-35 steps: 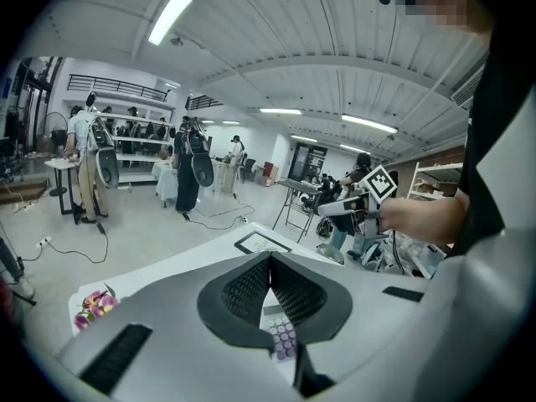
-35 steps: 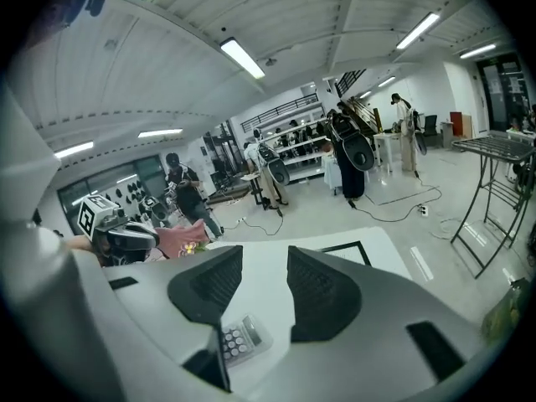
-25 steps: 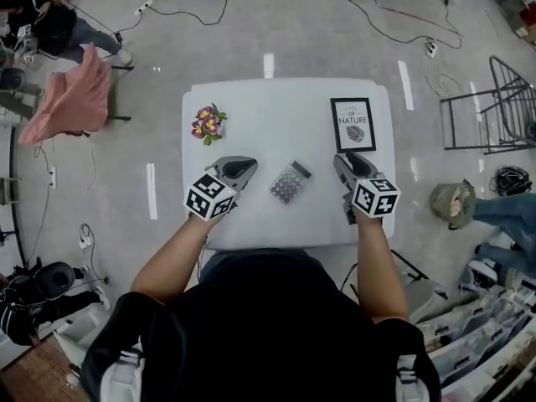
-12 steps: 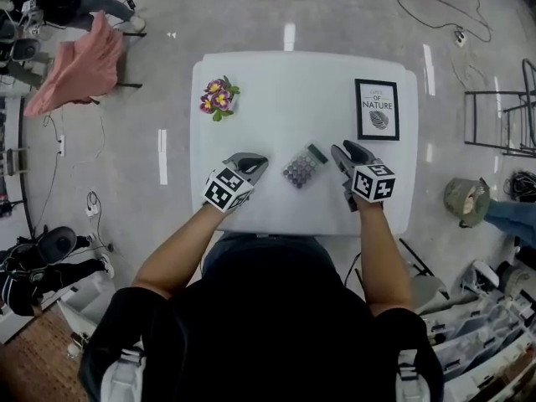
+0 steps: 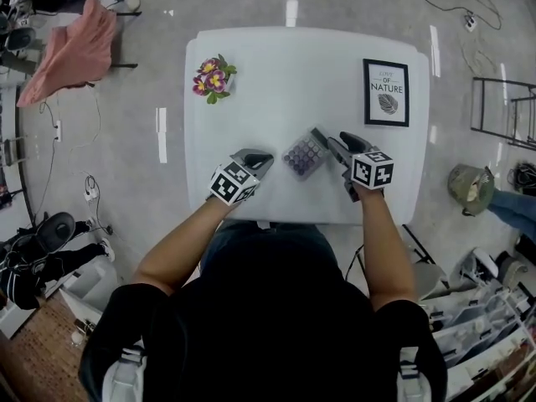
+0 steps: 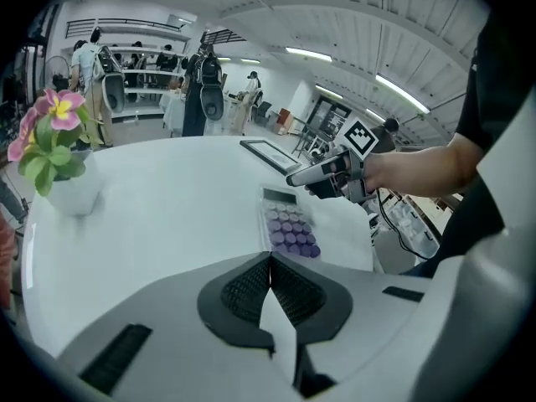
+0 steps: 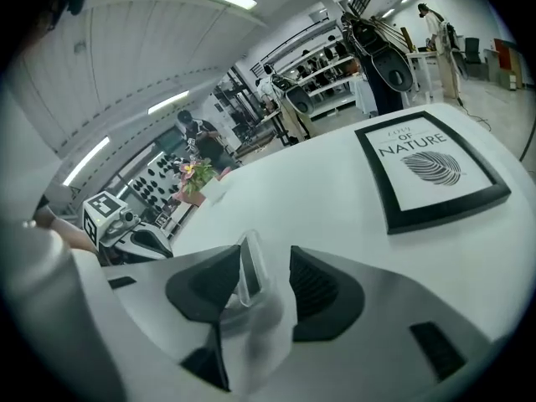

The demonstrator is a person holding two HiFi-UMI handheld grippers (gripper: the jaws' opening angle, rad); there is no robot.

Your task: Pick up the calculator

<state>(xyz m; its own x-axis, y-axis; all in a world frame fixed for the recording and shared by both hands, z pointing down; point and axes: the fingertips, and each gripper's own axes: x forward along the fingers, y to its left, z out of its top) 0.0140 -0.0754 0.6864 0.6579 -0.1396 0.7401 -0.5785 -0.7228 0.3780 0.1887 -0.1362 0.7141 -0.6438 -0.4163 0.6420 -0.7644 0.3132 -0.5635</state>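
A small calculator [image 5: 304, 154] with purple keys lies flat on the white table [image 5: 285, 65], near its front edge. My right gripper [image 5: 336, 146] is at the calculator's right end. In the right gripper view its jaws [image 7: 266, 262] are opening, with the calculator's clear end [image 7: 249, 268] between them, close to the left pad and apart from the right one. My left gripper [image 5: 262, 158] hovers just left of the calculator, a small gap away. Its pads [image 6: 270, 268] meet with nothing between them, and the calculator [image 6: 289, 224] lies ahead of them.
A small pot of pink and yellow flowers [image 5: 211, 80] stands at the table's back left. A black-framed print [image 5: 386, 92] lies flat at the back right. A pink cloth [image 5: 69, 47] hangs over a chair to the left, and cables run across the floor.
Both grippers have come down toward the table and closed in on the calculator. The right one now has the calculator's right end between its jaws.
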